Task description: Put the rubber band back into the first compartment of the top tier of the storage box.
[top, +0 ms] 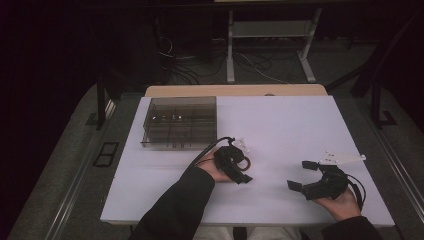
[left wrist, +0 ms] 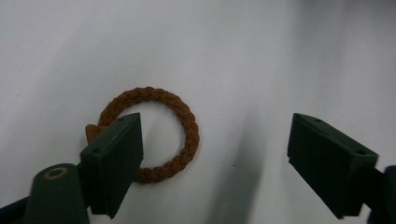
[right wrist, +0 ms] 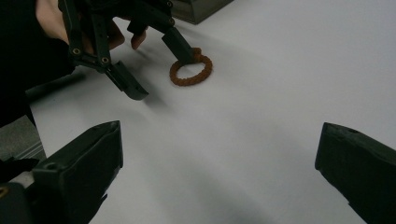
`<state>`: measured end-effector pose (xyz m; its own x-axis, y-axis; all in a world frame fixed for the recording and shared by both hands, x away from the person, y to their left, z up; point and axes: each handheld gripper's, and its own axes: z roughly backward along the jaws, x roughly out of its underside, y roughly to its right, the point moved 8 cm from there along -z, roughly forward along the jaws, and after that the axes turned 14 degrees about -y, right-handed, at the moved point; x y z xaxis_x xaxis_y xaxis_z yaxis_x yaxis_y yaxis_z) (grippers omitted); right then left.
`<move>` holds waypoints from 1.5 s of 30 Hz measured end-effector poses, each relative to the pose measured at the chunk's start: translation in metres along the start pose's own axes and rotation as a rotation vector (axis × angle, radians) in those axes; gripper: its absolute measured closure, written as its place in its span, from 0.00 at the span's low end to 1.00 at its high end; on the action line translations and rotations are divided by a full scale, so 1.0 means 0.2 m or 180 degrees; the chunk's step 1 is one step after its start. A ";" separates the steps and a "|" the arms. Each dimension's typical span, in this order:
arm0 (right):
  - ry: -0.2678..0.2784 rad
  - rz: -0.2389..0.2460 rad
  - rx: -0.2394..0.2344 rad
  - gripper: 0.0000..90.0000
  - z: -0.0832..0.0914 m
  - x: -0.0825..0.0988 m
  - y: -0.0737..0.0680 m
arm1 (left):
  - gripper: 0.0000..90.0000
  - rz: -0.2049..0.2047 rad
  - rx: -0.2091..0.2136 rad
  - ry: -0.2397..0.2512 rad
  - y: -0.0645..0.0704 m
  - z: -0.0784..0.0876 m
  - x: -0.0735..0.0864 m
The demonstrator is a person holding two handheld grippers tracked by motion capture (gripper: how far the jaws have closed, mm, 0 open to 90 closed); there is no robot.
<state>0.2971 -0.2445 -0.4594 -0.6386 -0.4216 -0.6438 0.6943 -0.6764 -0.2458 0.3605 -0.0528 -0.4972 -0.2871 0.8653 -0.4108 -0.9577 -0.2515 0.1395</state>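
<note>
Braided brown cord ring [left wrist: 154,135] flat on smooth white table [left wrist: 261,56]. Left gripper [left wrist: 212,154] spread, unclenched, one blocky black jaw seemingly inside the loop. Right gripper [right wrist: 219,172] wide apart, empty.

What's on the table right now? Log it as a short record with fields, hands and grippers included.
surface: white table
worked item: brown braided ring, flat on the table
left gripper: jaws open, one jaw over the ring's rim, the other outside the ring
right gripper: jaws wide open, nothing between them, apart from the ring
container: dark divided tray, far left of the table
</note>
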 end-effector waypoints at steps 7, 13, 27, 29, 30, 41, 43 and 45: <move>-0.0001 0.0002 0.0000 0.00 0.00 0.00 0.00 | 0.33 -0.0082 -0.0064 -0.0037 -0.01 -0.02 0.00; -0.0001 0.0005 0.0002 0.00 0.00 0.00 0.00 | 0.50 -0.0114 -0.0147 -0.0037 -0.02 -0.02 0.00; -0.0002 0.0008 0.0006 0.00 0.00 0.00 0.00 | 0.91 -0.0098 -0.0184 0.0005 -0.04 -0.02 -0.01; 0.0000 0.0007 0.0008 0.00 0.00 0.00 0.00 | 0.93 -0.0066 -0.0133 0.0018 -0.05 -0.02 -0.01; -0.0001 0.0012 0.0009 0.00 0.00 0.00 0.00 | 0.94 -0.0049 -0.0124 0.0025 -0.05 -0.02 -0.01; 0.0009 0.0010 0.0015 0.00 0.00 0.00 0.00 | 0.95 -0.0025 -0.0034 0.0052 -0.04 0.04 -0.01; 0.0008 0.0008 0.0014 0.00 0.00 0.00 0.00 | 0.95 -0.0073 -0.0037 0.0046 -0.04 0.05 -0.02; 0.0010 0.0007 0.0016 0.00 0.01 0.00 0.01 | 0.95 -0.0065 -0.0024 0.0059 -0.04 0.07 -0.02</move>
<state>0.2972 -0.2461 -0.4592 -0.6361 -0.4211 -0.6466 0.6940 -0.6785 -0.2408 0.3698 -0.0487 -0.4835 -0.2678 0.8621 -0.4301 -0.9635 -0.2373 0.1242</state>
